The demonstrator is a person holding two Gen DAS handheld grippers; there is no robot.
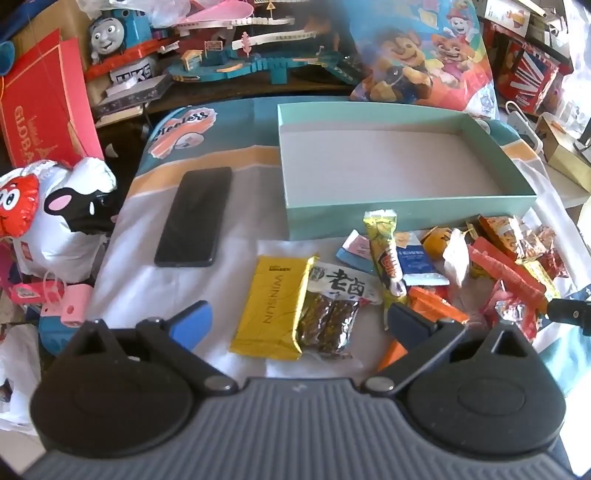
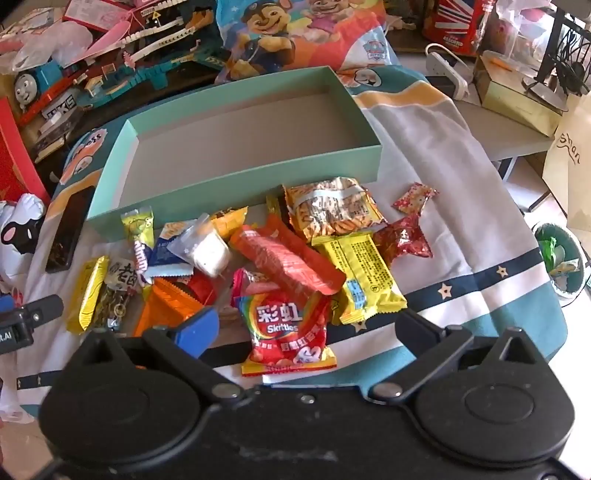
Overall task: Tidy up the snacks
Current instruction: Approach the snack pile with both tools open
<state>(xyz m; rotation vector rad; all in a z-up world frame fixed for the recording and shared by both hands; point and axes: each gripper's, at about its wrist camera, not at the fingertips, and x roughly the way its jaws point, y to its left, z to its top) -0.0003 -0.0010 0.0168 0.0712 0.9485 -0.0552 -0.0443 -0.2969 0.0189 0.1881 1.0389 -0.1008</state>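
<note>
While both tongs hang wide open and empty over the cloth-covered worktop [image 2: 461, 177], no snack has gone into the box, so this reads as the very start: pick one packet, lift, drop in the box.

Left tongs [image 1: 299, 321] straddle the flat yellow foil packet marked "WINSUN" [image 1: 271, 306], with the clear-and-foil pack of dark braised pieces printed with black Chinese characters [image 1: 334, 314] touching its right edge. Right tongs [image 2: 306, 328] straddle the red rainbow-printed "Skittles" pouch with Chinese lettering [image 2: 290, 332], nearest item, lying partly over the pile's front edge.

Next move, my guess: lower onto one packet flat-on, close across its short side, carry over the near wall. Packets overlap, so a neighbour may drag along.

Behind: loose heap of mixed wrapped snacks [image 2: 280, 254] — long red-orange ridged wrapper, yellow pack with fine print unreadable, crinkly orange bag of stick crackers, red foil sweets off to the right. Black smartphone [image 1: 194, 218] lies face up left of the heap, apart from it.

Farther: shallow mint-green cardboard box with grey inside [image 2: 236, 188], empty, just beyond the heap, near wall almost touching it.

Far clutter: blue smiling toy train [image 1: 118, 29], "HKS" label, red "GLOBAL" carton, cartoon-puppy printed bag [image 2: 295, 33].
</note>
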